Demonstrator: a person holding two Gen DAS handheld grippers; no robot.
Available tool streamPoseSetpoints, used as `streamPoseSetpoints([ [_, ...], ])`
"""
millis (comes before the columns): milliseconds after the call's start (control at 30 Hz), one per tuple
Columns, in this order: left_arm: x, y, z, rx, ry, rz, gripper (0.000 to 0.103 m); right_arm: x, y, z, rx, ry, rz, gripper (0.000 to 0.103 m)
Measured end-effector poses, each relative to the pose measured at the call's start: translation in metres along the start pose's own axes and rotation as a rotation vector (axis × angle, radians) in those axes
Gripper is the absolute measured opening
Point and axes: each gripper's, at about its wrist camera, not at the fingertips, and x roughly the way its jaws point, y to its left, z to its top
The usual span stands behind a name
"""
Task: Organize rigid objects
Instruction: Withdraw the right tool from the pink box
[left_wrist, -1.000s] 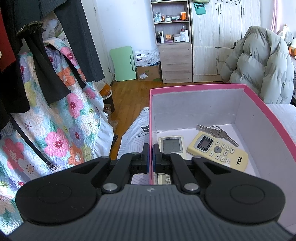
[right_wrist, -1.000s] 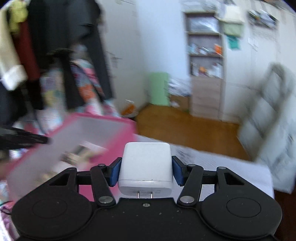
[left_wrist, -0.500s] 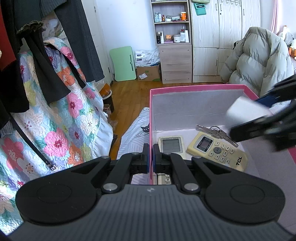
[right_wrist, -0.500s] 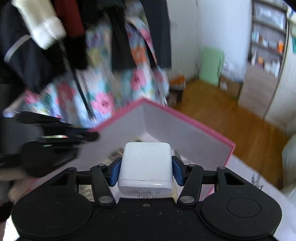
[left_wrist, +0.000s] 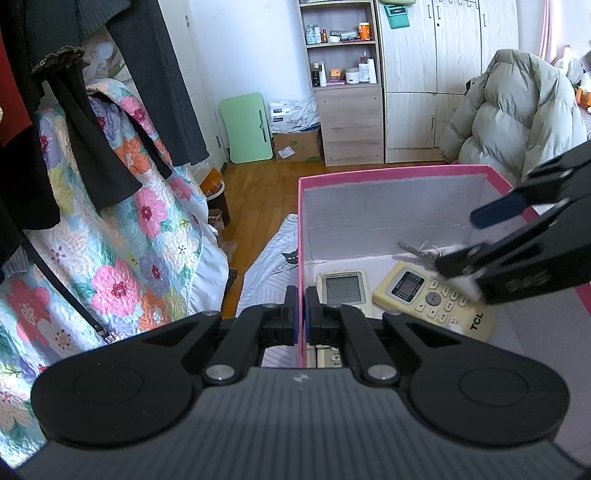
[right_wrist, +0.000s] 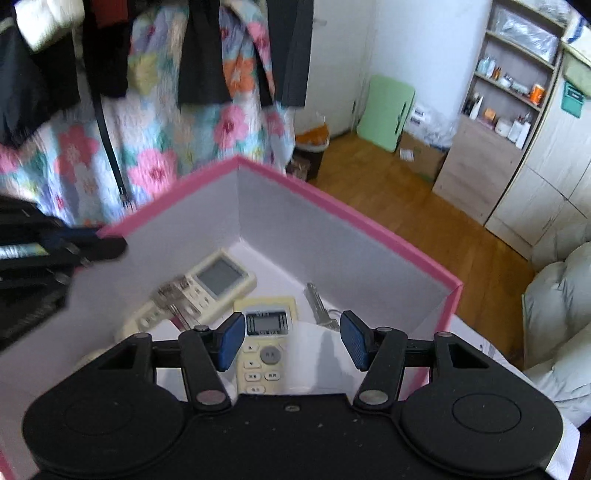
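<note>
A pink-rimmed box with grey walls holds two cream remotes and a bunch of keys. My left gripper is shut on the box's left wall. My right gripper is open above the box, over a remote and keys. A blurred white charger block drops just under its fingers; it shows in the left wrist view beneath the right gripper.
A floral quilt with dark clothes hangs at left. A shelf unit and wardrobe stand at the back, with a puffy grey jacket at right. Wooden floor lies beyond the box.
My right gripper moved over the box, lowered inside it and opened, letting go of the white charger block. The left gripper stayed clamped on the box wall.
</note>
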Motion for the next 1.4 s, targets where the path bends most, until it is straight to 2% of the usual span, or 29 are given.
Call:
streamPoseSetpoints([
  [133,-0.001,0.001,0.000,0.004,0.000,0.005,0.003,-0.035,-0.010,-0.012,0.074,-0.087,0.012,0.064],
  [367,-0.002,0.000,0.000,0.011,0.001,0.009,0.003,-0.093,-0.018,-0.069,0.254,-0.208,0.071,0.064],
  [633,-0.001,-0.003,-0.001,0.012,0.001,0.011,0.003,-0.127,-0.003,-0.105,0.276,-0.270,0.048,0.064],
  [800,-0.002,0.000,0.000,0.001,-0.005,-0.003,0.003,-0.134,0.000,-0.123,0.330,-0.273,0.045,0.064],
  [1000,-0.003,0.004,0.002,-0.007,0.032,-0.009,0.004,-0.149,0.019,-0.136,0.340,-0.313,0.051,0.065],
  [1267,-0.060,0.004,0.008,-0.034,-0.028,0.016,0.005,-0.168,0.029,-0.147,0.309,-0.354,0.048,0.065],
  [1400,-0.092,-0.002,0.000,-0.060,-0.029,0.025,0.006,-0.179,0.028,-0.155,0.326,-0.382,0.030,0.066],
])
